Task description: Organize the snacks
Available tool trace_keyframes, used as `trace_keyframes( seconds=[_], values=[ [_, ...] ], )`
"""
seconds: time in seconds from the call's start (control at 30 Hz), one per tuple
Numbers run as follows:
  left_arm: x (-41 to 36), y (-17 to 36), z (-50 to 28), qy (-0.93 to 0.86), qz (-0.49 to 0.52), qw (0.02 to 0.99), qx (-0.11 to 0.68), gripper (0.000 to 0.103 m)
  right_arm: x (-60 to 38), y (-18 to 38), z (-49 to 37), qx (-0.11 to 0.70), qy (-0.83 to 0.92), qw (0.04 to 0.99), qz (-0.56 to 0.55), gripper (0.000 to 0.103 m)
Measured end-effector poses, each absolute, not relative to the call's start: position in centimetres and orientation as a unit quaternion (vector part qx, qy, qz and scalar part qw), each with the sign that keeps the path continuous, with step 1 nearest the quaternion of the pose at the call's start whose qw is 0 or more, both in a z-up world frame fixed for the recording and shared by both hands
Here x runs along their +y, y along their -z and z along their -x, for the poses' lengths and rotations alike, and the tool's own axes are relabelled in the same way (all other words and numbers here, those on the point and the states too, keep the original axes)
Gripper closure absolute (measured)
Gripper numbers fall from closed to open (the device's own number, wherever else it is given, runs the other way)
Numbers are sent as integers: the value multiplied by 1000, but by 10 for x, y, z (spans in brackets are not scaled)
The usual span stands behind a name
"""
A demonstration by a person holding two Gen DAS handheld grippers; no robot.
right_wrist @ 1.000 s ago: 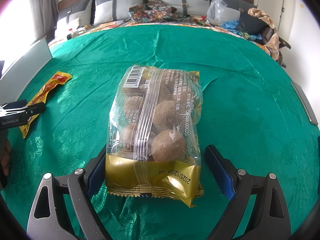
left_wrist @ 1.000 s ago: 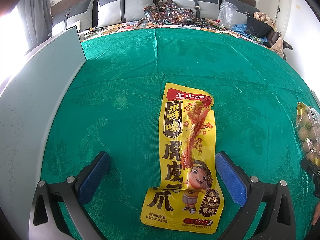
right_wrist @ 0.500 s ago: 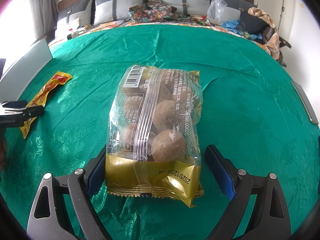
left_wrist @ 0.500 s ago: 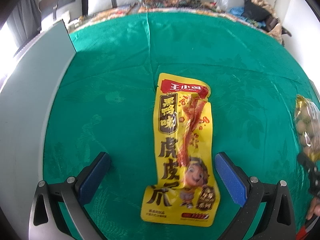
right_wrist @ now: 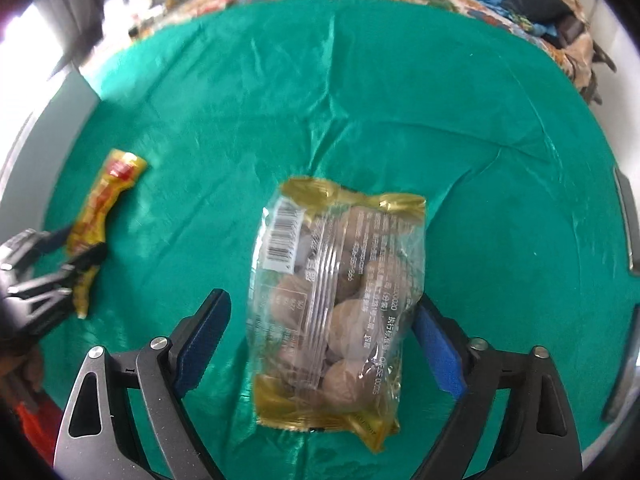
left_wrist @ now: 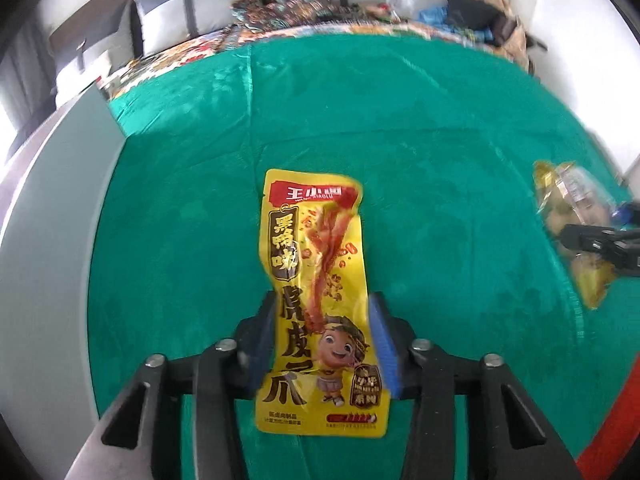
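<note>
A long yellow snack packet point(left_wrist: 316, 280) with red print lies lengthways on the green cloth point(left_wrist: 440, 160). My left gripper point(left_wrist: 322, 308) is closing, and its blue pads press the packet's two long edges near the lower half. A clear bag of walnuts with gold ends point(right_wrist: 340, 264) sits between the fingers of my right gripper point(right_wrist: 320, 300), which is also closing. The right pad point(right_wrist: 436, 344) meets the bag's edge, while green cloth still shows between the left pad point(right_wrist: 204, 332) and the bag. The walnut bag point(left_wrist: 572, 200) also appears at the right of the left wrist view.
A grey panel point(left_wrist: 48, 240) runs along the cloth's left side, and a grey rail point(right_wrist: 628, 220) runs along its right. Pillows and piled clothes point(left_wrist: 280, 8) lie beyond the far edge. A hand point(right_wrist: 20, 364) and a red sleeve show at lower left.
The left jaws went from wide open to shut on the yellow packet. The right jaws narrowed around the walnut bag. Both views have tipped further down toward the cloth.
</note>
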State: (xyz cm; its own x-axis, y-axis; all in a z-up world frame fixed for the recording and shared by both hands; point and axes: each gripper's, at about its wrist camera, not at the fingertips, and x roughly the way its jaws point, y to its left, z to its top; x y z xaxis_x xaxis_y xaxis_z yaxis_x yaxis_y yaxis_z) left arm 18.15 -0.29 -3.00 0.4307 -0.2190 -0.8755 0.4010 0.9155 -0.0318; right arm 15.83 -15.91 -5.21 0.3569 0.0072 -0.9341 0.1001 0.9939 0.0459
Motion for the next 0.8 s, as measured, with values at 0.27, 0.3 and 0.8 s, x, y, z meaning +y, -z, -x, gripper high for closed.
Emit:
trace_keyframes(
  seconds=[0.27, 0.3, 0.8],
  values=[
    [48, -1, -151, 191, 29, 850, 489, 103, -167, 22, -125, 539, 23, 838, -79, 40],
    [53, 0, -149, 187, 34, 849, 493, 103, -164, 16, -125, 534, 14, 841, -83, 40],
    [-1, 41, -147, 165, -133, 826, 522, 18, -125, 2, -103, 522, -54, 845, -108, 39]
  ],
)
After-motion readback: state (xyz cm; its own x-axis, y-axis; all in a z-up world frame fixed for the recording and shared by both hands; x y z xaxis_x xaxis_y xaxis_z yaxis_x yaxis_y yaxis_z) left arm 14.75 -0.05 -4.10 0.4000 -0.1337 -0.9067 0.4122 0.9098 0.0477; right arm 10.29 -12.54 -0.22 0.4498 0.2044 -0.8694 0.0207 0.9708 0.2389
